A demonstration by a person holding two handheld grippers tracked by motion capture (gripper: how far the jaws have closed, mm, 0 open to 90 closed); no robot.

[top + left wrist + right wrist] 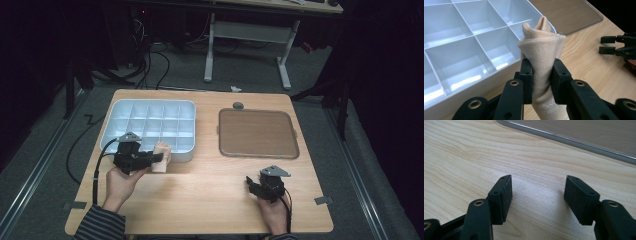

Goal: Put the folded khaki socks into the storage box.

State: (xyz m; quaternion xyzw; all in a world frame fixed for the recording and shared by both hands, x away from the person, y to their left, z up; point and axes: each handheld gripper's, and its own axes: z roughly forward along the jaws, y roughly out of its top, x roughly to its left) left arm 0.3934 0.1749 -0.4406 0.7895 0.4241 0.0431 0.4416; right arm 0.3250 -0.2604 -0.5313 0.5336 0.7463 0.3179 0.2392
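Note:
A rolled beige sock [541, 50] is pinched between the pads of my left gripper [542, 80], its folded top sticking up past the jaws. From above, the sock [161, 156] and left gripper [158, 157] hang just in front of the near right corner of a white compartment tray [116, 107]. The tray's empty cells [461, 60] lie right beside the sock. My right gripper [250, 183] rests low over the bare wood at the table's front right, jaws apart with nothing between the pads [505, 195].
A clear flat lid [257, 133] lies on the table to the right of the tray; its edge [574, 141] runs just ahead of the right gripper. A small grey knob [238, 105] sits behind the lid. A metal desk frame [247, 45] stands beyond the table.

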